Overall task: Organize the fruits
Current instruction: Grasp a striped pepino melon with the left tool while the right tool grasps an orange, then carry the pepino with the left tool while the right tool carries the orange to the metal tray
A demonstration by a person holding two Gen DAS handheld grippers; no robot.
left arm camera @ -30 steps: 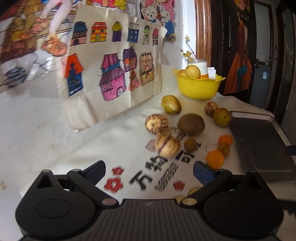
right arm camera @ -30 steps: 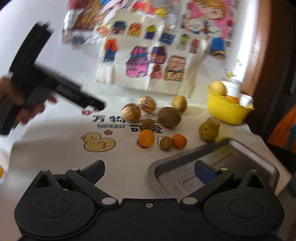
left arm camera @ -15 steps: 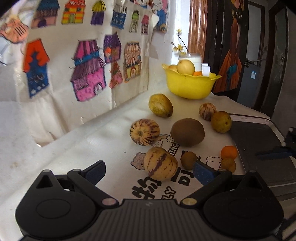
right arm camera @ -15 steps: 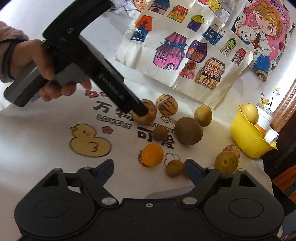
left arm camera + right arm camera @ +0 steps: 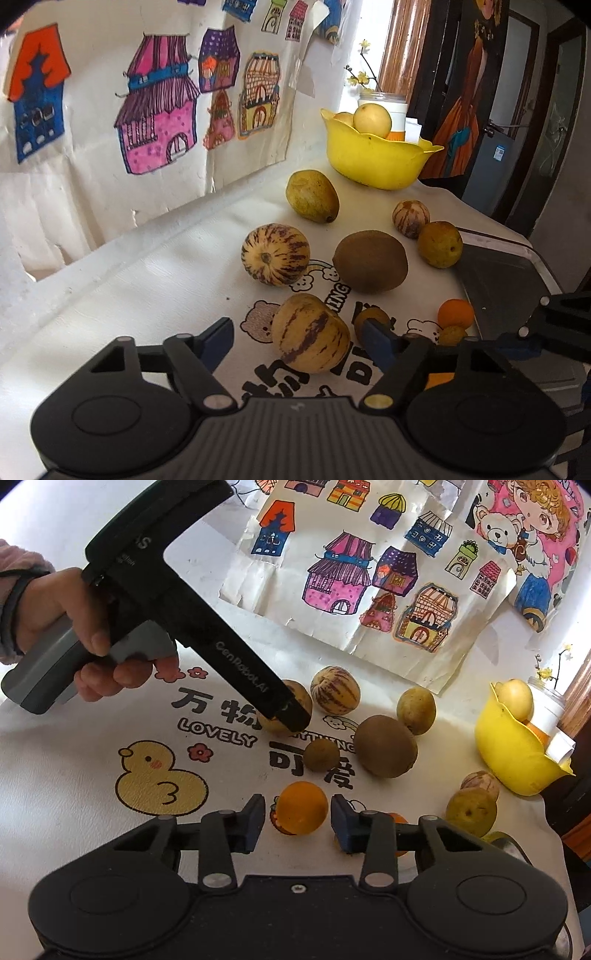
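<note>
Several fruits lie on a white printed cloth. My left gripper (image 5: 299, 341) is open, its fingers either side of a striped yellow melon (image 5: 310, 334) without touching it. My right gripper (image 5: 298, 818) is open around an orange (image 5: 302, 807), with narrow gaps on both sides. A second striped melon (image 5: 275, 254), a brown kiwi (image 5: 370, 260), a yellow-green fruit (image 5: 312, 195) and a small brown fruit (image 5: 321, 754) lie beyond. A yellow bowl (image 5: 376, 158) holding fruit stands at the back. In the right wrist view the left gripper (image 5: 286, 714) hides most of its melon.
A grey metal tray (image 5: 502, 280) lies at the table's right edge, with a small striped fruit (image 5: 410, 218), a greenish fruit (image 5: 439, 243) and small oranges (image 5: 455, 314) beside it. A paper with drawn houses (image 5: 166, 110) hangs on the wall behind. A white jar (image 5: 391, 110) stands behind the bowl.
Both grippers have moved forward and down. The left now straddles the near striped melon. The right left the tray, now straddles the orange, and its fingers have narrowed.
</note>
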